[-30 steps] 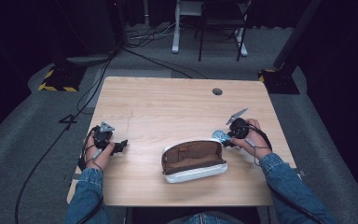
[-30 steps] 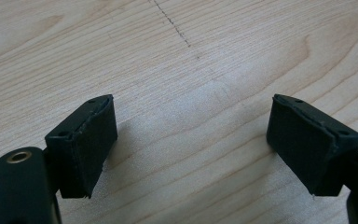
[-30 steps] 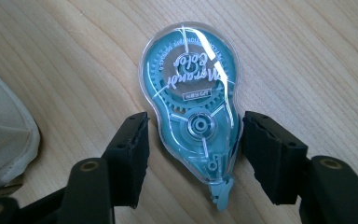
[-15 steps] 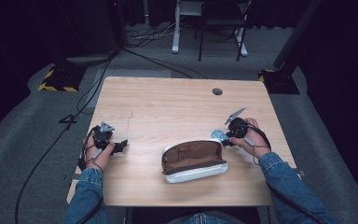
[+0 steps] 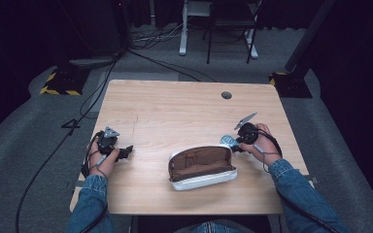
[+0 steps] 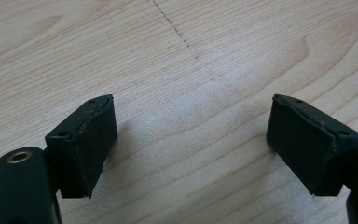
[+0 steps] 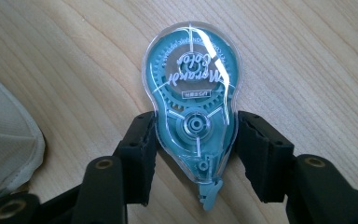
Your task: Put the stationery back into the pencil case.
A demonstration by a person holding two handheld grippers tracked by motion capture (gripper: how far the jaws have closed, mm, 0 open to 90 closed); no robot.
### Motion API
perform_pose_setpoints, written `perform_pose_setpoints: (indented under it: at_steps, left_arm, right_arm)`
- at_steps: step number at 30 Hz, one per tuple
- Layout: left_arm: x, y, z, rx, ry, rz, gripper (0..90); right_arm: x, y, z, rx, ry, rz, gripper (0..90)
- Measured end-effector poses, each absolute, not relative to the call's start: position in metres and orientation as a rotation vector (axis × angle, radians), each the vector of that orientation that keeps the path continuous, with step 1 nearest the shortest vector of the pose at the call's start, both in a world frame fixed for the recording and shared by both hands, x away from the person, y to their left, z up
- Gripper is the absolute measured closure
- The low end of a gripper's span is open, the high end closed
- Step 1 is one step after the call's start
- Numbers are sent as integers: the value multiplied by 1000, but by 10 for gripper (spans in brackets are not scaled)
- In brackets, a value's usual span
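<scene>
Denim sleeves (image 5: 291,182), black padded fingers (image 6: 86,142), trailing cables.

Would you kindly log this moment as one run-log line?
right gripper: just closed on correction tape | left gripper: open above table | pouch: open, beside tape

Bright table (image 5: 184,111) amid a dark room, glare streaks the tape dispenser (image 7: 193,107), near fingers (image 6: 81,144) slightly soft

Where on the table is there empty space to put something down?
The far half of the table, from the pouch up to the small round hole, is bare wood. So is the stretch between the left gripper and the pouch. It gets crowded at the pouch's right end, where the right gripper pinches the teal tape dispenser close beside it.
</scene>
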State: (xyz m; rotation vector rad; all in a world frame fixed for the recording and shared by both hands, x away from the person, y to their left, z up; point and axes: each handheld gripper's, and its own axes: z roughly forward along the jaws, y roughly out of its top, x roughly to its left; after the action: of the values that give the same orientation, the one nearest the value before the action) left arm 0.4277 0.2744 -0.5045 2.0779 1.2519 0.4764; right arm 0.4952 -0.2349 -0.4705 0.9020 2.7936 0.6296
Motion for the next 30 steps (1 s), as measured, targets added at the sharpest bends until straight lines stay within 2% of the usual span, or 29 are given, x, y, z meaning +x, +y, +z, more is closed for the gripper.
perform_pose_setpoints:
  at_steps: [30]
  left_arm:
    - [428,274,-504,2078,1252,476,165]
  right_arm:
    - [483,-247,-447,922,2715,759,498]
